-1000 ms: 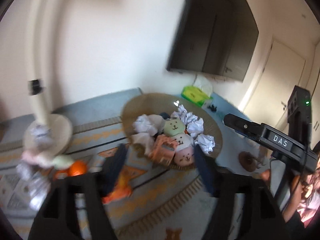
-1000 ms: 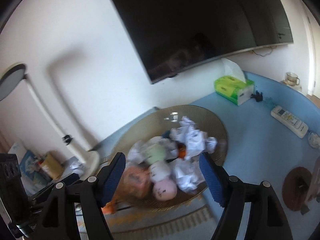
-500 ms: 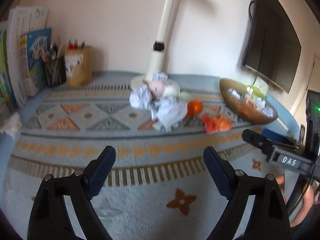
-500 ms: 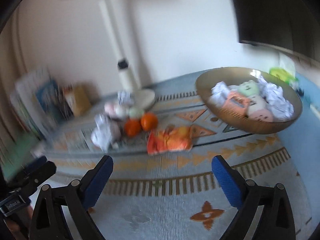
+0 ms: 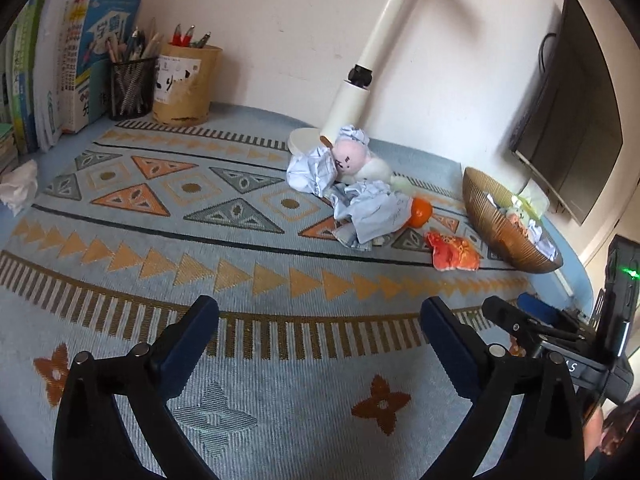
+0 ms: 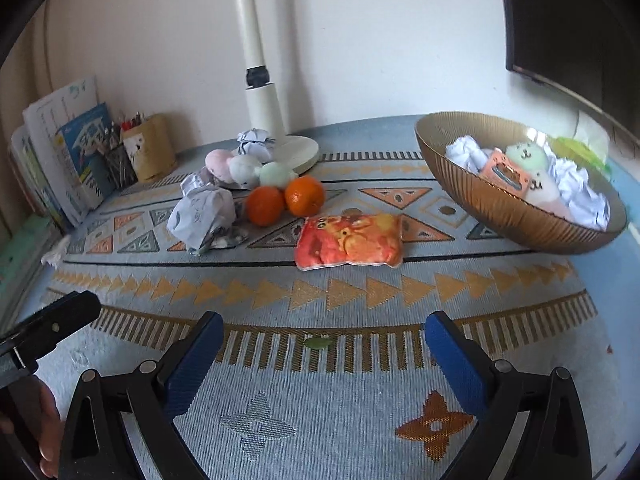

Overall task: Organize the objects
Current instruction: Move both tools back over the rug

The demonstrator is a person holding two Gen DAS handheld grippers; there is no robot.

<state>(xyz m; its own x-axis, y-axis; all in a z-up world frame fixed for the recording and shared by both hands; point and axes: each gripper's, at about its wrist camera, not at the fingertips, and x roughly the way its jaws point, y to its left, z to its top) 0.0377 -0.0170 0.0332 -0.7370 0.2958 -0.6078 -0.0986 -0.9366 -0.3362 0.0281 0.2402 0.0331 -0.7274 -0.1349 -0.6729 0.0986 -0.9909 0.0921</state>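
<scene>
A golden bowl (image 6: 500, 204) at the right holds crumpled paper, plush toys and an orange packet; it also shows in the left wrist view (image 5: 492, 220). On the patterned mat lie an orange snack pouch (image 6: 350, 246), two oranges (image 6: 284, 202), crumpled paper balls (image 6: 202, 214) and small plush toys (image 6: 244, 168) by the lamp base. In the left wrist view I see the pouch (image 5: 452, 256), paper (image 5: 368, 212) and a pink plush (image 5: 350, 156). My left gripper (image 5: 318, 316) and right gripper (image 6: 320, 326) are both open and empty, low over the mat's near edge.
A white lamp post (image 6: 260, 80) stands on a round base behind the pile. Pen holders (image 5: 160, 80) and books (image 5: 52, 68) stand at the back left. A dark TV (image 5: 572, 120) hangs on the right wall. A tissue (image 5: 18, 190) lies at the left edge.
Both grippers have pulled back from above the bowl and dropped low toward the mat's near edge. The views now face the loose pile, with the bowl off to the right.
</scene>
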